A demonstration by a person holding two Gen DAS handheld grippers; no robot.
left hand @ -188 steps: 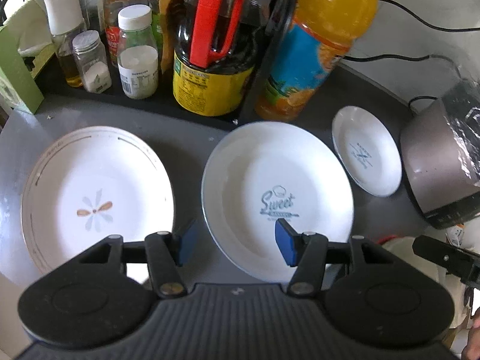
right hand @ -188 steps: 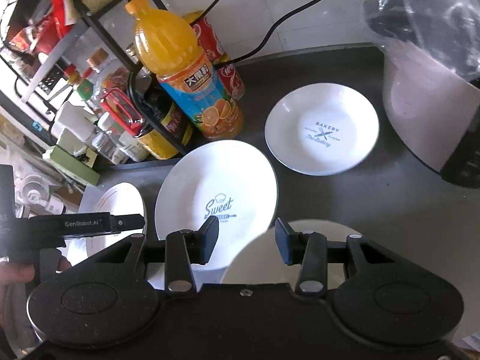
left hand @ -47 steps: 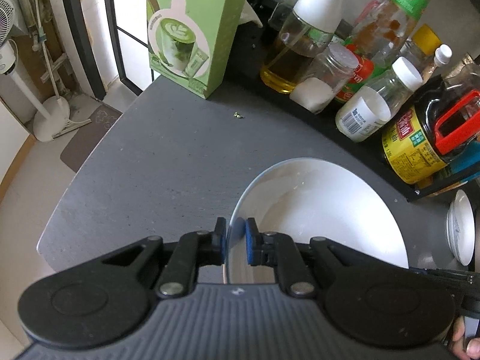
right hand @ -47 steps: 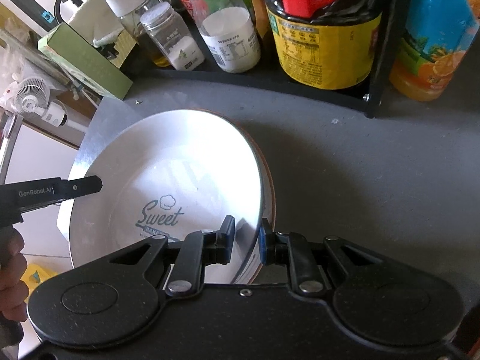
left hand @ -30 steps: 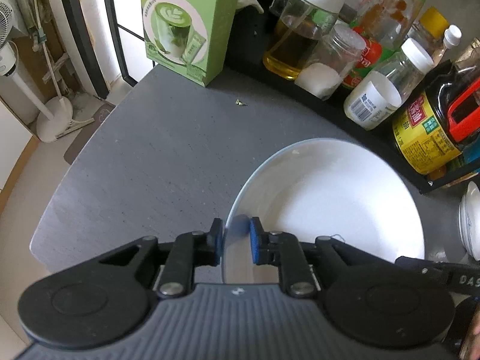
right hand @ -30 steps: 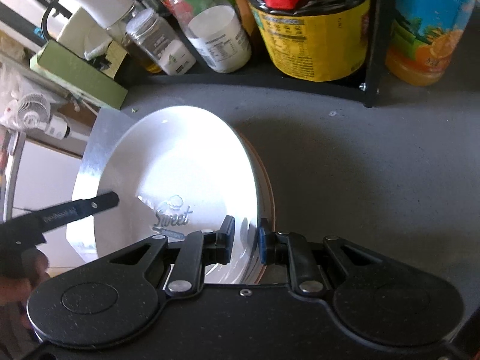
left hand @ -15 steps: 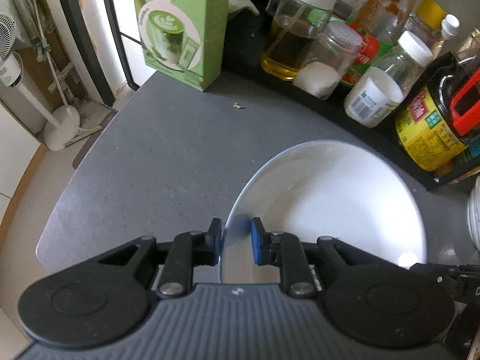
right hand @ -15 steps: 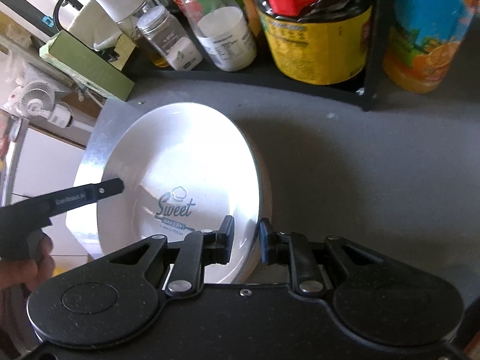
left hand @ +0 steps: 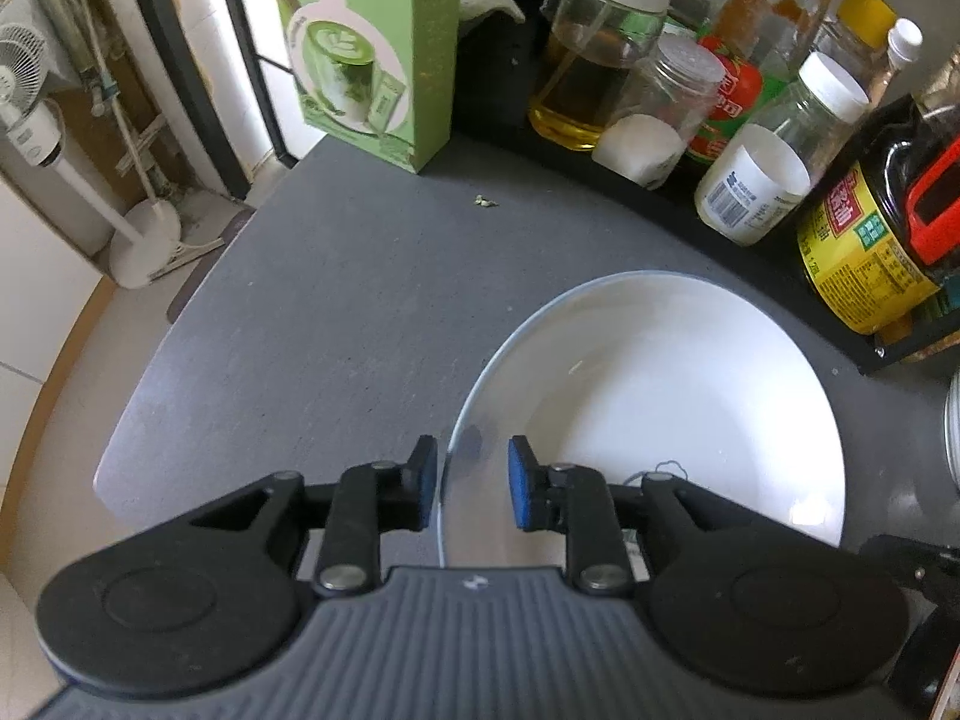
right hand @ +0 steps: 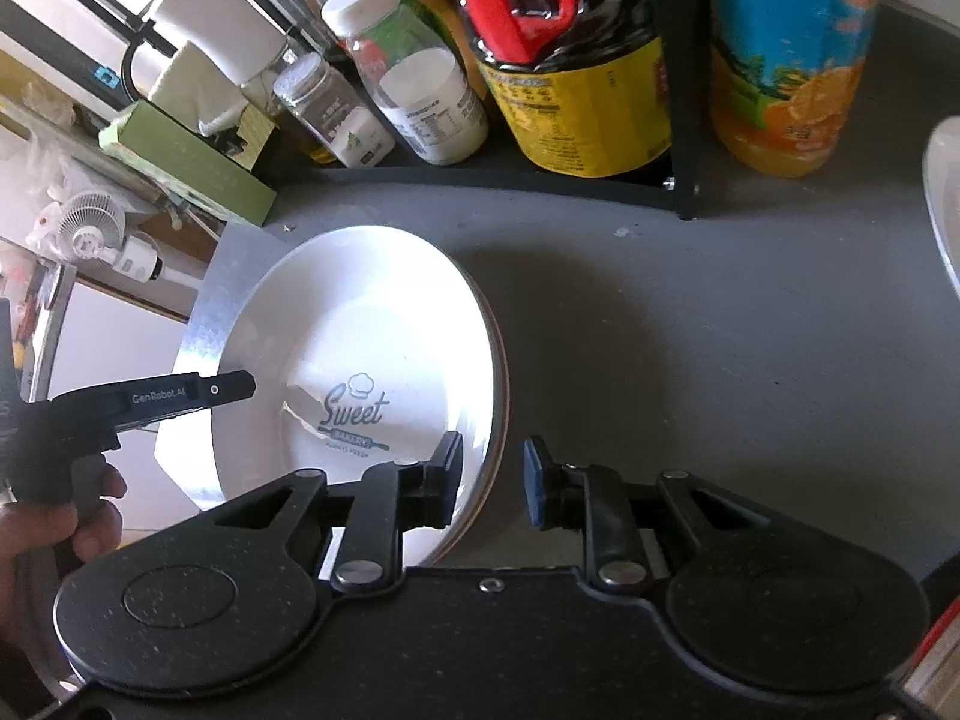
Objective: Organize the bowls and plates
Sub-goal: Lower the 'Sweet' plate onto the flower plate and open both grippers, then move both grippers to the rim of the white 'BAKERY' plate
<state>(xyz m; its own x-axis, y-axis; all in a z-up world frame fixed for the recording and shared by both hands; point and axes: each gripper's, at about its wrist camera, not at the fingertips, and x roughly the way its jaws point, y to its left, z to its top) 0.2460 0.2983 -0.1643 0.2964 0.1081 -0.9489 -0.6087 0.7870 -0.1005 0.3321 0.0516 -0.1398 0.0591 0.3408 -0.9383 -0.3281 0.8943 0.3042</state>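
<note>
The white "Sweet" plate [right hand: 360, 360] lies on top of a second plate whose brown rim [right hand: 503, 414] peeks out at its right side. My right gripper [right hand: 492, 477] straddles the top plate's right rim; its jaws are opening and the pads stand clear of the rim. In the left wrist view the same plate [left hand: 660, 396] fills the right half. My left gripper [left hand: 468, 480] straddles its left rim, jaws opening, pads off the rim. The left gripper [right hand: 180, 396] also shows in the right wrist view, held by a hand [right hand: 54, 522].
A black rack [right hand: 684, 180] of sauce bottles and jars runs along the back, with an orange juice bottle [right hand: 792, 90] beside it. A green box [left hand: 372, 54] stands at the back left. A small white plate [right hand: 945, 210] lies at the right. The grey counter's edge [left hand: 138, 408] curves close on the left.
Both grippers' jaws have widened and come off the plate's rim. The "Sweet" plate has settled flat onto the plate beneath. The right gripper has drawn back a little.
</note>
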